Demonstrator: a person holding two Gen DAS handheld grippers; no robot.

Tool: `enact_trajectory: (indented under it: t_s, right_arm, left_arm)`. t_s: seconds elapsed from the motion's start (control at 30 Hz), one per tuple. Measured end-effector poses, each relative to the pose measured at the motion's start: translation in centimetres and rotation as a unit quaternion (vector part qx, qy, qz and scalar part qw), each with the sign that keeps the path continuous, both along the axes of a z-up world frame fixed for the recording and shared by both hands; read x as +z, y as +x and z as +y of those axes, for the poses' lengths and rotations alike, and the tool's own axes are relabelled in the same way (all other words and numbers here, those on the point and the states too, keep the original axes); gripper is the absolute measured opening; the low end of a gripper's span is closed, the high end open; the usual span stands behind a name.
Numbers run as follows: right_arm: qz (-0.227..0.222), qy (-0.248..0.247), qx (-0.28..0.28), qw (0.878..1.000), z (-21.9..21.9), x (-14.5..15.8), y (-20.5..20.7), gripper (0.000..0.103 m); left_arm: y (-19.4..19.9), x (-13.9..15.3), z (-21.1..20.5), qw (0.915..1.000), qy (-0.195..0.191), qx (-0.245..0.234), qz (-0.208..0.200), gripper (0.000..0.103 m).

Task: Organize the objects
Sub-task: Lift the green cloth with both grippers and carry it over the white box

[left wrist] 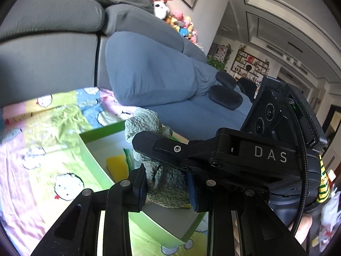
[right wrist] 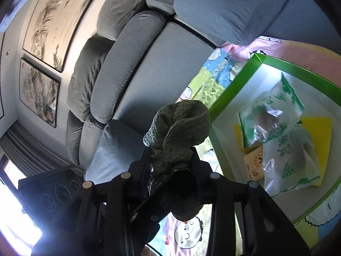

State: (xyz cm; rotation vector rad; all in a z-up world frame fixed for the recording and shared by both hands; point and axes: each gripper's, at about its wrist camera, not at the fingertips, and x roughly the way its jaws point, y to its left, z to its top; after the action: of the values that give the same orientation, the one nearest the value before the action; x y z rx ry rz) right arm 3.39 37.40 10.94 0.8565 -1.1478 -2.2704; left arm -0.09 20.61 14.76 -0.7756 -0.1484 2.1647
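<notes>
A bunched green knitted cloth [left wrist: 164, 183] is held by both grippers at once. My left gripper [left wrist: 168, 188] is shut on its lower part, above the green-rimmed white box [left wrist: 93, 160]. My right gripper [right wrist: 172, 155] is shut on the same cloth [right wrist: 181, 128], to the left of the box [right wrist: 232, 89]; its finger shows in the left wrist view [left wrist: 162, 147], clamped across the cloth. The box holds two clear snack bags with green print [right wrist: 275, 111], a yellow card [right wrist: 317, 128] and an orange packet [right wrist: 253, 164].
The box lies on a colourful cartoon-print sheet [left wrist: 53, 140] spread over a grey sofa [left wrist: 53, 51] with blue cushions [left wrist: 149, 68]. Plush toys [left wrist: 181, 23] sit on the far sofa end. Framed paintings [right wrist: 55, 21] hang on the wall.
</notes>
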Motion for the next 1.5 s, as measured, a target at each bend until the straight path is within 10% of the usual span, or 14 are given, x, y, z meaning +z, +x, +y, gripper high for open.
enact_trajectory:
  t_s: [1.5]
  right_arm:
    - [-0.118, 0.102, -0.078, 0.985, 1.0, -3.4, -1.5, 0.035]
  left_arm:
    - [-2.2, -5.3, 0.6, 0.9916, 0.018, -0.014, -0.127, 0.03]
